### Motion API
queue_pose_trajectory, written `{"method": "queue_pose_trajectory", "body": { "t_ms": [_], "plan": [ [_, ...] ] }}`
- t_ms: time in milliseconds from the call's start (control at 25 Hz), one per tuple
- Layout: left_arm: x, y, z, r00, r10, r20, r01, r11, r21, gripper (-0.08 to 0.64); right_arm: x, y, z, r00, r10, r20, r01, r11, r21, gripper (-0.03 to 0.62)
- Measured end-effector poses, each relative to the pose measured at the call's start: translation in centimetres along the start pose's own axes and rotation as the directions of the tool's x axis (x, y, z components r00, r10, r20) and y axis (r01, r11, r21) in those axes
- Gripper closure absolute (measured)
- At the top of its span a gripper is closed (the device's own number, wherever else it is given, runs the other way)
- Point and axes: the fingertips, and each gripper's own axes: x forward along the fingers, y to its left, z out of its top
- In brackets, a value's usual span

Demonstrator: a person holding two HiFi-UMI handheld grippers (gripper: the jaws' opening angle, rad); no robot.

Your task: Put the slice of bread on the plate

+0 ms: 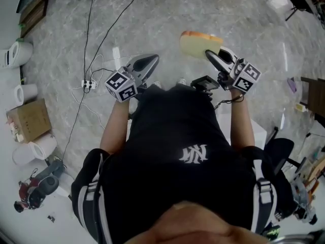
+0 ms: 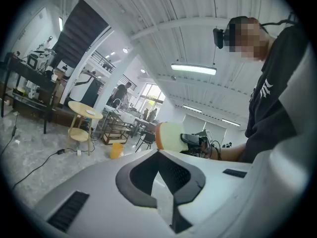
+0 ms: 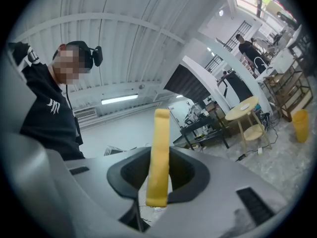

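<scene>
My right gripper (image 1: pixel 209 53) is shut on a slice of bread (image 1: pixel 200 43) with a pale crumb and an orange-brown crust, held out over the floor. In the right gripper view the slice (image 3: pixel 160 148) stands on edge between the jaws of that gripper (image 3: pixel 159 158). The left gripper view shows the same slice (image 2: pixel 171 137) off to the right. My left gripper (image 1: pixel 151 61) is shut with nothing in it, its tips (image 2: pixel 158 155) meeting in a point. A small white plate (image 2: pixel 90 112) lies on a far round wooden table (image 2: pixel 84 110).
Grey marble floor lies below. A power strip (image 1: pixel 89 84) and black cables run at the left, near a cardboard box (image 1: pixel 28 120) and paper rolls (image 1: pixel 43 146). A yellow bin (image 2: pixel 116 150) stands past the round table (image 3: pixel 242 107). A dark workbench (image 2: pixel 25 83) is far left.
</scene>
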Motion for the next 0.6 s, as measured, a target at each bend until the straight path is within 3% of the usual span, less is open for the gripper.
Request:
{"method": "queue_pose_trajectory", "body": {
  "t_ms": [600],
  "plan": [
    [1.8, 0.1, -0.8, 0.999, -0.007, -0.043, 0.008, 1.0, 0.019, 0.548, -0.1, -1.9, -0.4, 1.0, -0.011, -0.026, 0.011, 1.0, 0.009, 0.5]
  ]
}}
